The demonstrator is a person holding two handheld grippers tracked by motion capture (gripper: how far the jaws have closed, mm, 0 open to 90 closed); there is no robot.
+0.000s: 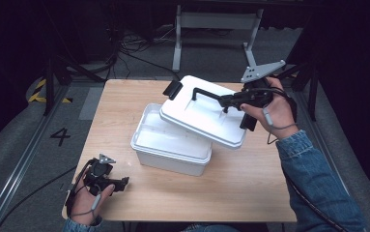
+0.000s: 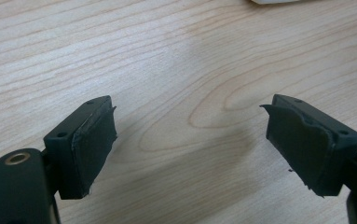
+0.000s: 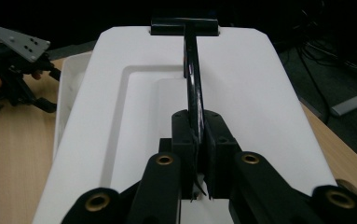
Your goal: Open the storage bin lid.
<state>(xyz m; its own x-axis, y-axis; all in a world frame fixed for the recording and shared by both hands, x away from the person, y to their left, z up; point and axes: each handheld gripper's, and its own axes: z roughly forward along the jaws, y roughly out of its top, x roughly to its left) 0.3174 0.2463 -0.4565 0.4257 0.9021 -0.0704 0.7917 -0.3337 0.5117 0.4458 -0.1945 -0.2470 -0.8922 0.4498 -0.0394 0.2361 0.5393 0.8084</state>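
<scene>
The left tongs (image 1: pixel 124 182) are sitting nearest the camera at the front left corner of the surface (image 1: pixel 250 193), held by the person's left hand (image 1: pixel 87 200). In the left gripper view their 2 black pads (image 2: pixel 92 140) are standing wide apart with nothing but bare wood grain between them, so they are released. The right tongs (image 1: pixel 225 100) are clenching the black handle (image 3: pixel 194 79) of the white lid (image 1: pixel 206 116); the right gripper view is showing the pads pressing on that thin bar from both sides. The lid is hanging tilted over the back right part of the open white box (image 1: pixel 170 145) (partly covering it), its near edge overlapping the box rim. The box is standing at the middle of the surface, well apart from the left tongs.
</scene>
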